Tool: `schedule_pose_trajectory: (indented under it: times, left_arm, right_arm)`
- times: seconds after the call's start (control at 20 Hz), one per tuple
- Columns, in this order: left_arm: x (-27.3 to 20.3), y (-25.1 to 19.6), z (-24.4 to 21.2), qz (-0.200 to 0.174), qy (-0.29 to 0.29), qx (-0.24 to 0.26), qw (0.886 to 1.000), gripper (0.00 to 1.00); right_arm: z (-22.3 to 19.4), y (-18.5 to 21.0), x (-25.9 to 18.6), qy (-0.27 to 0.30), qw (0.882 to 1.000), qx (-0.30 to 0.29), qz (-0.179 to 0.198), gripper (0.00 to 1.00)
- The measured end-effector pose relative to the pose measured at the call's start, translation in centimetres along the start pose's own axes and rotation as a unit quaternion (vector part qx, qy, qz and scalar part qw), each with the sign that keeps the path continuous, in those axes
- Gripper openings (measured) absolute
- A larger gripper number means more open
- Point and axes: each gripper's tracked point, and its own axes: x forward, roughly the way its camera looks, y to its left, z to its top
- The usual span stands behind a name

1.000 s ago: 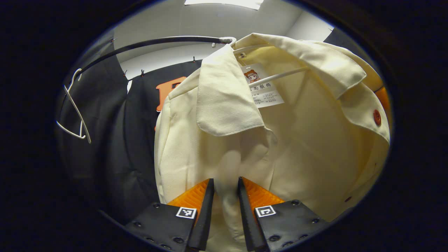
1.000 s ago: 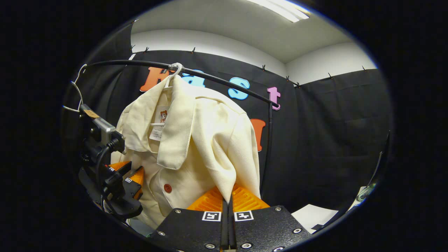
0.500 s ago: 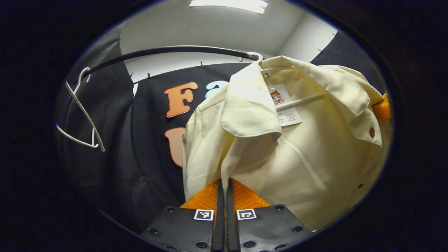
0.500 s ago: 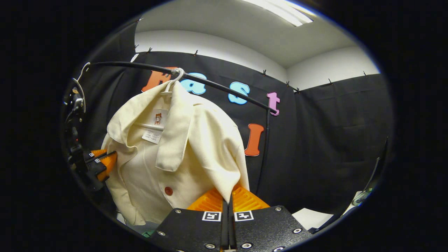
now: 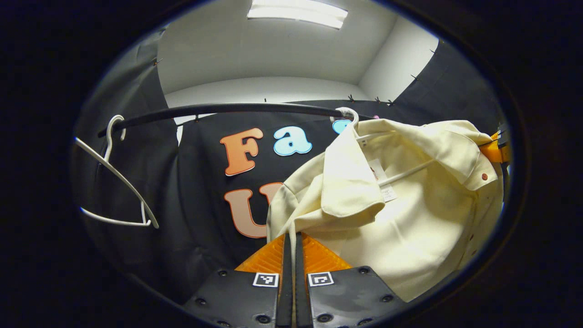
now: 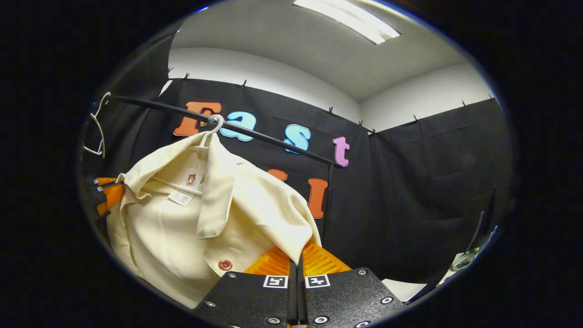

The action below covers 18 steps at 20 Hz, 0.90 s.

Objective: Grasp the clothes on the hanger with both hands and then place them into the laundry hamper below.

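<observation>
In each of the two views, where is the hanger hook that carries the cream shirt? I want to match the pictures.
Left gripper view: the hanger hook sits right of centre in the upper half, on the black rail, above the cream shirt.
Right gripper view: the hook is left of centre, on the rail, above the shirt's collar.
Shared landmark: the empty white hanger at the rail's left end.

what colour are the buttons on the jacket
Reddish-brown, on the cream jacket; the button shows best in the right gripper view.
</observation>
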Motion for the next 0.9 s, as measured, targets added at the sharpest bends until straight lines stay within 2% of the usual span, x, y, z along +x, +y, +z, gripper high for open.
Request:
schedule_pose_trajectory:
  times: [0.15, 0.55, 0.9]
  left_arm:
    - [0.0, 3.4, 2.5, 0.034, -0.019, 0.029, 0.999, 0.08]
    - [2.2, 5.8, 6.4, 0.062, -0.066, 0.042, 0.995, 0.07]
    - [4.8, 8.7, 7.8, 0.102, -0.085, 0.046, 0.990, 0.07]
  right_arm:
    - [1.8, -0.8, -0.5, -0.014, 1.000, 0.006, -0.009, 0.00]
    - [7.7, -3.7, 0.6, -0.072, 0.997, -0.009, -0.033, 0.00]
    - [12.4, -6.0, 4.0, -0.099, 0.993, -0.039, -0.042, 0.00]
